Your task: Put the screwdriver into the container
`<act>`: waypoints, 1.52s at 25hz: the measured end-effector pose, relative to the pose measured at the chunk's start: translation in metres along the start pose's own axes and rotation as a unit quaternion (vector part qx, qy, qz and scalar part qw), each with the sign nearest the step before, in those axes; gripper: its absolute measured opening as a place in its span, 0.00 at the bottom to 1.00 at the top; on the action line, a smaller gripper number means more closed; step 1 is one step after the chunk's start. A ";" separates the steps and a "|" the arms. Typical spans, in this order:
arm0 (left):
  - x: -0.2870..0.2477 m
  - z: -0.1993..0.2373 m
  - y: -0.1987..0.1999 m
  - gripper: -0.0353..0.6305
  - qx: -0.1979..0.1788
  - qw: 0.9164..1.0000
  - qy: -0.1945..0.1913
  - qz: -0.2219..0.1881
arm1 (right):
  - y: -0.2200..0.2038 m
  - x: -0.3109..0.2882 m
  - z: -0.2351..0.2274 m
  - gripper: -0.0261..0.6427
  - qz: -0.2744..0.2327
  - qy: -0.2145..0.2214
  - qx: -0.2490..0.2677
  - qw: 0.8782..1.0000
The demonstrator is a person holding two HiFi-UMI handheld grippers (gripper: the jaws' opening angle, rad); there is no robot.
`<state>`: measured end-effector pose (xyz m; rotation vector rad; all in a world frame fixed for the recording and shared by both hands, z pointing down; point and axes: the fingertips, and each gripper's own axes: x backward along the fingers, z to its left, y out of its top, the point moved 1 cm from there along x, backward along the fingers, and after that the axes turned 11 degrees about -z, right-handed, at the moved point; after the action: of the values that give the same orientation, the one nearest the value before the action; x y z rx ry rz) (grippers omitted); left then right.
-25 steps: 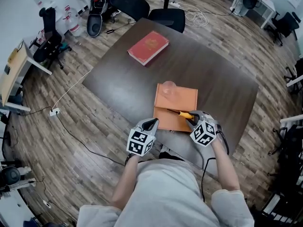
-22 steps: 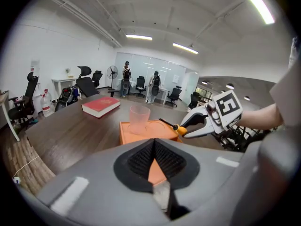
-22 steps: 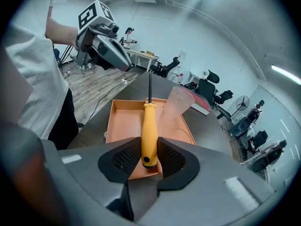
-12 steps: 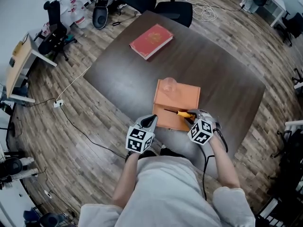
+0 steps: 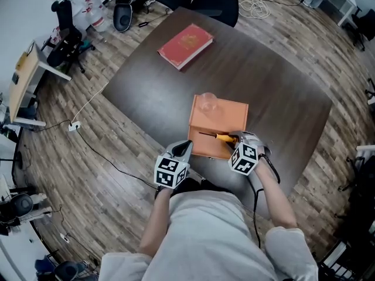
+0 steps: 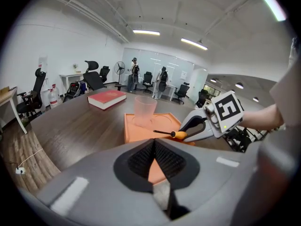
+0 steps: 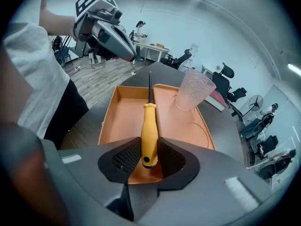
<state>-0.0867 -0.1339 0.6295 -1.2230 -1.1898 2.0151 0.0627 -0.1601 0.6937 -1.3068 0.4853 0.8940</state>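
Head view: my right tool [image 5: 234, 140] clamps the screwdriver [image 5: 217, 136] level over the tray's [image 5: 233, 111] near half, ready to lower. Left gripper view: my left tool [image 6: 154, 147] is closed, empty, waiting beside the tray. Right gripper view: the screwdriver is squeezed between the jaws.

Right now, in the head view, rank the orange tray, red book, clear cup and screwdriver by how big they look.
1. orange tray
2. red book, somewhat smaller
3. clear cup and screwdriver: too close to rank. The screwdriver looks longer but thin, while the cup looks wider.
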 end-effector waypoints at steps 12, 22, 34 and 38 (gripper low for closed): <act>-0.004 0.011 -0.011 0.13 0.017 1.000 0.010 0.017 | -0.009 -0.021 0.011 0.20 0.047 0.016 0.005 0.999; 0.004 0.017 -0.019 0.13 0.026 0.999 0.024 0.020 | -0.018 -0.034 0.024 0.20 0.079 0.041 0.021 0.996; 0.015 0.019 -0.018 0.13 0.027 0.999 0.028 0.009 | -0.034 -0.053 0.040 0.20 0.126 0.061 0.007 0.990; 0.019 0.018 -0.020 0.13 0.026 0.999 0.030 0.007 | -0.035 -0.056 0.040 0.20 0.132 0.060 0.004 0.989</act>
<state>-0.1121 -0.1170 0.6426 -1.2597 -1.0961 1.9921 0.0505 -0.1382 0.7671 -1.3127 0.7685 1.0331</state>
